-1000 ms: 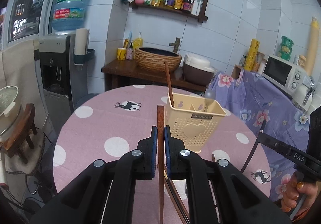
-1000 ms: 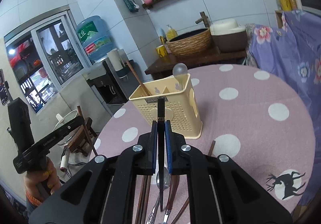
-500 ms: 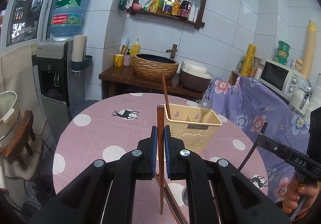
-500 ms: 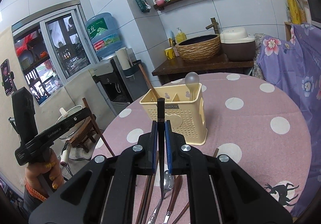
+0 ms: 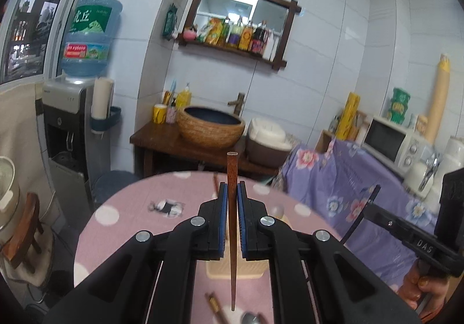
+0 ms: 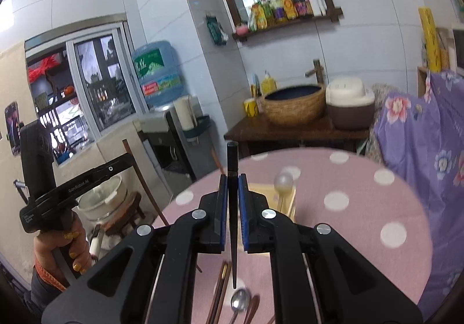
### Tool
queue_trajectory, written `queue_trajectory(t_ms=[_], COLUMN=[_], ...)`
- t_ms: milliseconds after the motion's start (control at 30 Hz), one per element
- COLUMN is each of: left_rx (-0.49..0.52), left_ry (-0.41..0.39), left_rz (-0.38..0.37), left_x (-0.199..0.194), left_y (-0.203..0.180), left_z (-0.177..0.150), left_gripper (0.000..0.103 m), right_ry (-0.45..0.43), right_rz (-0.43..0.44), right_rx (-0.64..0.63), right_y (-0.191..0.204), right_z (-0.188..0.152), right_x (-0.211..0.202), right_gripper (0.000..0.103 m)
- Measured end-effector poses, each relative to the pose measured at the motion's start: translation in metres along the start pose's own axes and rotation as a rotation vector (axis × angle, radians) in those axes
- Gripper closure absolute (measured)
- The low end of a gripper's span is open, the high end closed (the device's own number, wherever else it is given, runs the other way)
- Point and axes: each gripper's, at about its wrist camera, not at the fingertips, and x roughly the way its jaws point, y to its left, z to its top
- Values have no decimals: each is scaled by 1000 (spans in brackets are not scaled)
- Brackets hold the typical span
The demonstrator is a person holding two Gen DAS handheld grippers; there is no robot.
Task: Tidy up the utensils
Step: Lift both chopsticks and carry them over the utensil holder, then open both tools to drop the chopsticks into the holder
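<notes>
Left gripper (image 5: 232,193) pinches a reddish-brown wooden chopstick (image 5: 232,225) upright, tip down. Right gripper (image 6: 231,187) likewise clamps a black tapered chopstick (image 6: 232,213). Vertical hold probably suits dropping into the cream perforated plastic utensil holder (image 6: 285,202) just beyond both grippers; it holds a spoon (image 6: 283,180). More utensils lie on the table below.
</notes>
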Motion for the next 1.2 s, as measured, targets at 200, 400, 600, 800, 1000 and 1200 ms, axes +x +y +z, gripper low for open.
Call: queue_trajectory(t_ms=[200, 400, 600, 800, 1000, 1200], left_rx=[-33, -18, -29, -46, -70, -87], left_ry=[-126, -132, -40, 39, 90, 104], left_rz=[7, 79, 109, 113, 130, 107], left_x=[17, 59, 88, 105, 116, 108], left_y=[-22, -32, -16, -1, 9, 12], left_z=[58, 40, -7, -40, -53, -65], left_gripper=[95, 95, 95, 95, 95, 53], right_ry=[-152, -158, -57, -8, -11, -23], right_rz=[-99, -209, -232, -241, -237, -260], right_rx=[-9, -27, 26, 59, 61, 47], right_y=[3, -11, -36, -48, -51, -48], right_z=[58, 40, -12, -40, -46, -57], right_x=[5, 46, 82, 96, 96, 84], right_gripper=[95, 95, 95, 95, 95, 52])
